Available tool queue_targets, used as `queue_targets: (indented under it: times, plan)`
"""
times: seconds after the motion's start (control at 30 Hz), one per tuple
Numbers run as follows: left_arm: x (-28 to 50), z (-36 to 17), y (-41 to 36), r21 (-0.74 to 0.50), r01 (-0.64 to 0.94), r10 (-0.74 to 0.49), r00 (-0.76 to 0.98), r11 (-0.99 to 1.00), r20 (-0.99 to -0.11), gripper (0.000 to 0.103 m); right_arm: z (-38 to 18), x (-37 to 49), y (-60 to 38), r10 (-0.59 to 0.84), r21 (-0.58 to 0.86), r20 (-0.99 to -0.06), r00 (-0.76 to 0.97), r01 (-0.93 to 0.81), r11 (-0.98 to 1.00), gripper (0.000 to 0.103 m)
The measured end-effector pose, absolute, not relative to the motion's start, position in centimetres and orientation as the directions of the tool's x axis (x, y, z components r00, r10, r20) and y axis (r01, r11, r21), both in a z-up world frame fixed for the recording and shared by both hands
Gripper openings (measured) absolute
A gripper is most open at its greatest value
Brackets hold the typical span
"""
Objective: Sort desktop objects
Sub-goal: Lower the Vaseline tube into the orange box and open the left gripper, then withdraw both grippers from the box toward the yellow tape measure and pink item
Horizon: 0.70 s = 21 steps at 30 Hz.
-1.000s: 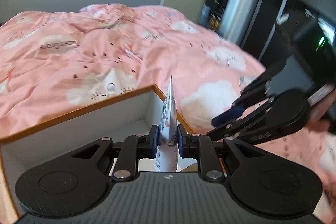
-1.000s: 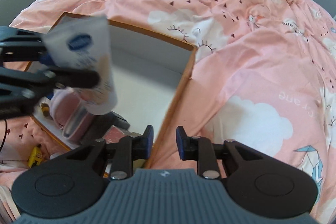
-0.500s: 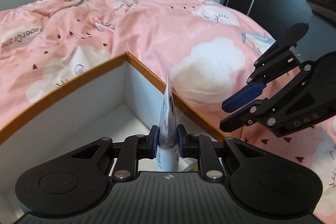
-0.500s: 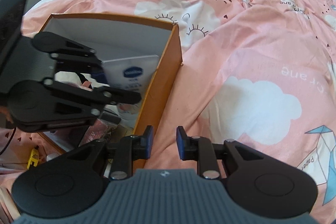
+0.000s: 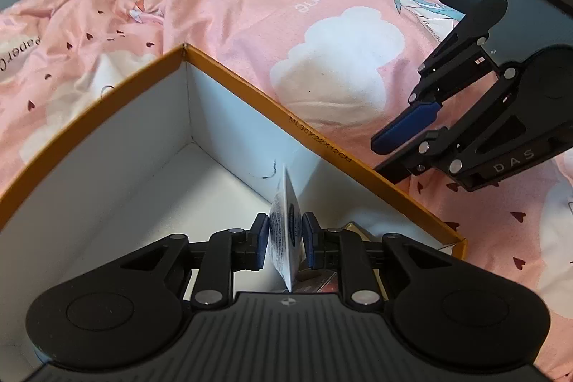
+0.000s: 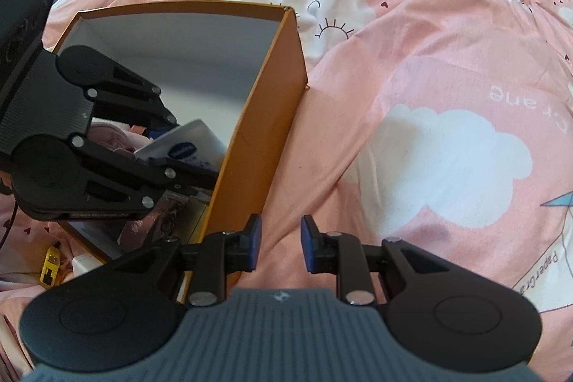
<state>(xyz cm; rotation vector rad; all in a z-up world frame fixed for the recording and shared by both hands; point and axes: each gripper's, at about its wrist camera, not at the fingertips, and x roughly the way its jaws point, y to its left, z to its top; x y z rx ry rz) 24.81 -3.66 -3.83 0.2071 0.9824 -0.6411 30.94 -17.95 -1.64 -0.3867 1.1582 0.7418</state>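
Fingers, left: left gripper has its blue pads pinched on a white lotion tube, held edge-on and tilted, low inside the box near its right wall.
Fingers, right: right gripper stands with pads slightly apart and nothing between them, hanging over the pink duvet just beside the box's outer wall.
Box: one orange cardboard box with white inside, resting on the bed.
Already in: something pink, a shiny packet and at least one other item lie at the near end, partly hidden; I can't count them surely.
Left outside: one small yellow object and one white block on the duvet by the box's near corner.
Progress: well along, I'd judge; the tube only needs letting go, then those two strays.
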Motion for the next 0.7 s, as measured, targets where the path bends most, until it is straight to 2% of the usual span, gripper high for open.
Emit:
queue_targets:
  times: [0.13,0.17,0.27,0.4,0.7]
  plan:
    - [24.5,-2.7,-4.0,-0.12,0.611,-0.44,0.406,0.782,-0.801,0.021,-1.7,30.7,-17.9,0.331,0.098,-0.923,0.198,-0.709,0.699,0.025]
    - [24.4,-2.5,-4.3,-0.108,0.62,-0.439,0.411,0.777,-0.799,0.016,-1.7,30.7,-17.9,0.331,0.098,-0.923,0.197,-0.711,0.696,0.025]
    - [23.7,-2.3,-5.7,-0.049,0.666,-0.428,0.419,0.744,-0.801,0.014,-1.6,30.5,-17.8,0.329,0.094,-0.923,0.199,-0.713,0.695,0.025]
    - [23.0,-2.4,-6.5,0.013,0.703,-0.411,0.431,0.711,-0.804,0.014,-1.4,30.2,-17.8,0.33,0.093,-0.922,0.201,-0.712,0.695,0.026]
    - [22.6,-1.7,-5.2,-0.018,0.648,-0.409,0.459,0.761,-0.789,0.018,-0.6,29.1,-18.0,0.34,0.09,-0.915,0.218,-0.709,0.7,0.026]
